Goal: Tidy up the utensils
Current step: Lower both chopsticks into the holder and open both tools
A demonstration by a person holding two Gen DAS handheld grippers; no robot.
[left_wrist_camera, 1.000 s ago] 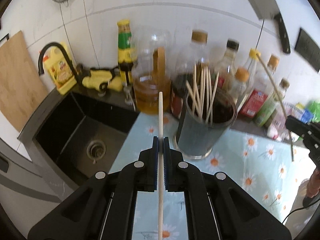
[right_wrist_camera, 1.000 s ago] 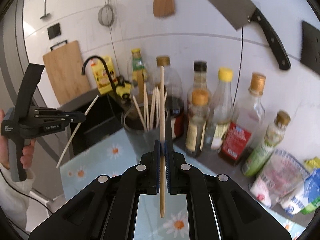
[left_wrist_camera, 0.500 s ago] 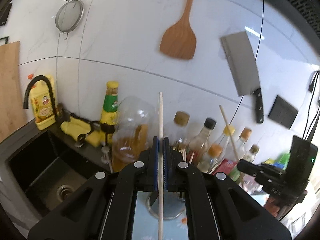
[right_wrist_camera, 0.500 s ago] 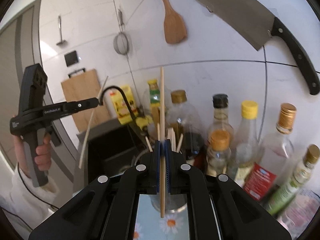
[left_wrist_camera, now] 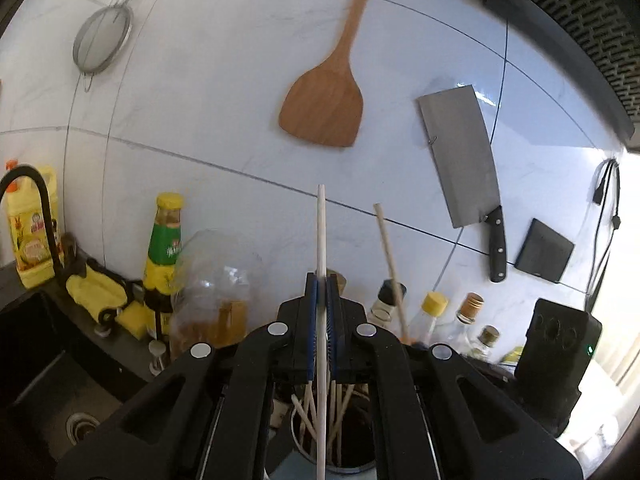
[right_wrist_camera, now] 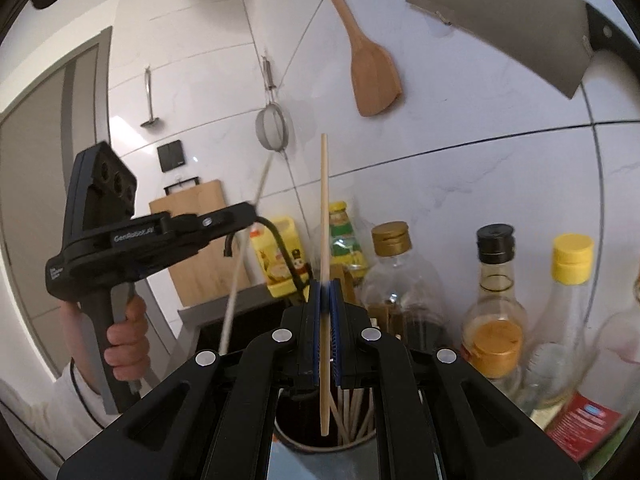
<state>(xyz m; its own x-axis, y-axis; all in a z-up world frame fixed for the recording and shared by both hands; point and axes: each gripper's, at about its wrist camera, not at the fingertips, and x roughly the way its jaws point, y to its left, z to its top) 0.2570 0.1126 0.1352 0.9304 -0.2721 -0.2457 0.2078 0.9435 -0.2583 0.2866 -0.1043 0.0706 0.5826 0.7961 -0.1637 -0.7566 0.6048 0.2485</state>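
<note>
Each chopstick stands upright above the dark holder [right_wrist_camera: 320, 446] of chopsticks: the pale chopstick [left_wrist_camera: 321, 240] pinched tight in the left tool [left_wrist_camera: 321, 300], the tan chopstick [right_wrist_camera: 324, 208] likewise in the right tool [right_wrist_camera: 326, 300]. Insertion is underway; next, lower each tip into the opening, then release.

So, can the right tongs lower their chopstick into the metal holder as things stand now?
Probably yes. The right tongs hold their chopstick upright with its lower tip over the holder's open mouth; the sticks inside leave room, and the left tongs stand off to the side.
</note>
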